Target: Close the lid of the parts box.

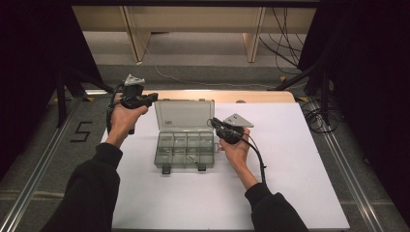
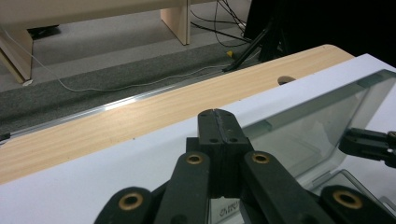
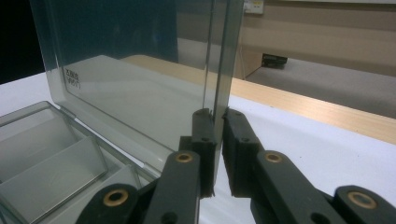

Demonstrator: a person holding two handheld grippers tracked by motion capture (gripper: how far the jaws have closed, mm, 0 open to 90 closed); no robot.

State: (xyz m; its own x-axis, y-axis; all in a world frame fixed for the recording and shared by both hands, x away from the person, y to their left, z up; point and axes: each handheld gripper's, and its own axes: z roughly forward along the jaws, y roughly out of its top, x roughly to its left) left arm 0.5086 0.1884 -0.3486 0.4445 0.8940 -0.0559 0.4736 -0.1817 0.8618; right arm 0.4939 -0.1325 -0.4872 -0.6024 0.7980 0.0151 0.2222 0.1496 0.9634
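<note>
A clear grey plastic organiser box (image 1: 184, 151) with several compartments lies mid-table, its lid (image 1: 184, 115) standing upright at the back. My right gripper (image 1: 214, 122) reaches in from the right. In the right gripper view (image 3: 218, 116) its jaws sit on either side of the lid's (image 3: 140, 56) side edge, closed onto it. Compartments (image 3: 46, 154) lie below and to the left of them. My left gripper (image 1: 152, 98) hovers by the lid's upper left corner. Its jaws (image 2: 218, 116) are pressed together with nothing between them, and the lid (image 2: 317, 126) is to their right.
The white table top (image 1: 290, 159) has a wooden strip (image 1: 251, 95) along its far edge with a hole (image 2: 286, 80) in it. Beyond are carpet, cables (image 1: 285, 43) and wooden bench legs (image 1: 254, 38). Metal rails (image 1: 43, 159) run along both sides.
</note>
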